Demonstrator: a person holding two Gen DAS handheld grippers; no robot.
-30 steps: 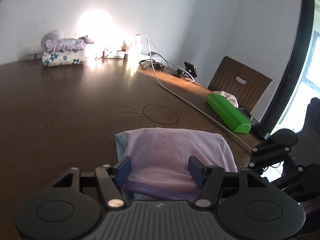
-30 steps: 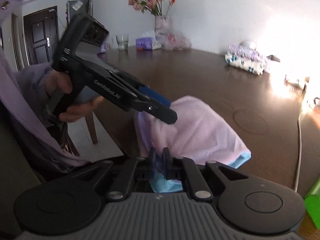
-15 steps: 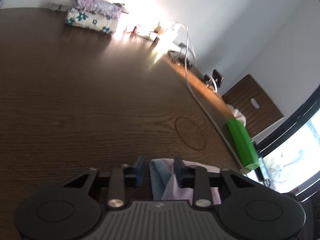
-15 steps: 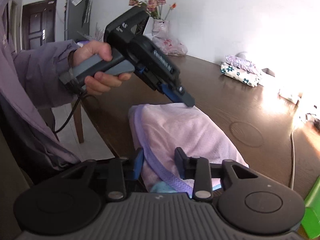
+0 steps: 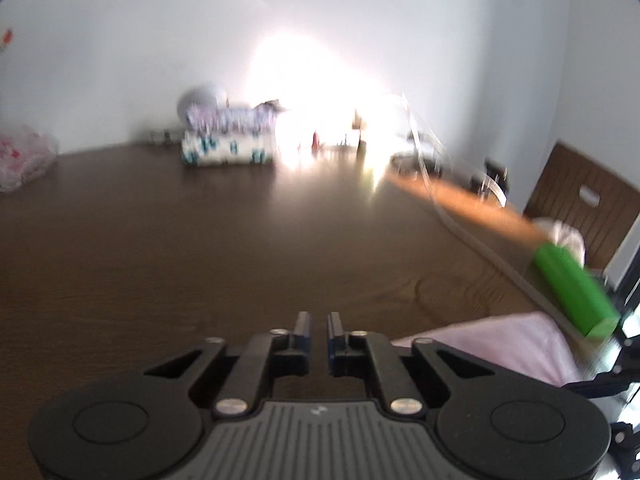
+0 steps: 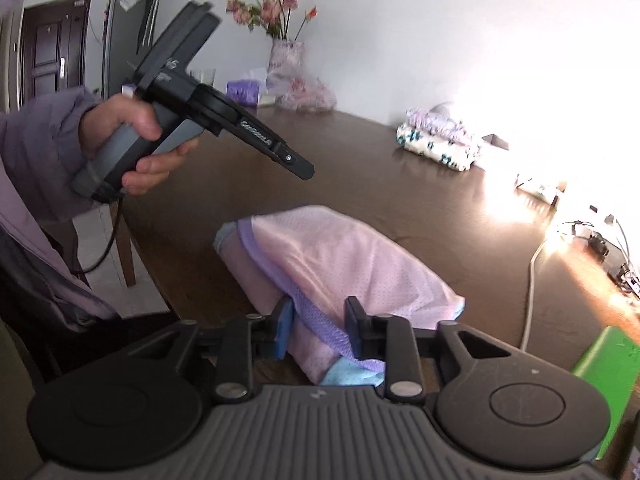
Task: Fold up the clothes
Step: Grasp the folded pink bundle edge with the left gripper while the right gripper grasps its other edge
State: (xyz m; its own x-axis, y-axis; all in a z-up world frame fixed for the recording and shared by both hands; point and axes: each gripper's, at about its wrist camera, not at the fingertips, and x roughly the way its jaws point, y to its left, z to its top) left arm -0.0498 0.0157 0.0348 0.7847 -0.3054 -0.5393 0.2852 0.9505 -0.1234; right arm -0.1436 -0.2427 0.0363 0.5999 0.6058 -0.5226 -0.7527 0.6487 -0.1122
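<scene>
A folded pink mesh garment (image 6: 340, 256) with a purple trim and a light blue layer under it lies on the dark wooden table (image 6: 400, 184) near its front edge. It also shows in the left wrist view (image 5: 492, 344), low on the right. My right gripper (image 6: 318, 312) is open, its fingers astride the purple trim at the garment's near end. My left gripper (image 5: 316, 326) is nearly shut and empty, over bare table to the left of the garment. In the right wrist view it (image 6: 302, 170) is held in the air above and left of the garment.
A stack of folded floral clothes (image 5: 228, 144) sits at the far edge. A green box (image 5: 572, 292) and a white cable (image 5: 472, 236) lie on the right. A flower vase (image 6: 286, 64) stands far left, and a chair (image 5: 580, 208) stands at the right.
My left gripper let go of the garment's corner, lifted off it and swung left, its fingers closing empty. My right gripper stayed open at the purple trim.
</scene>
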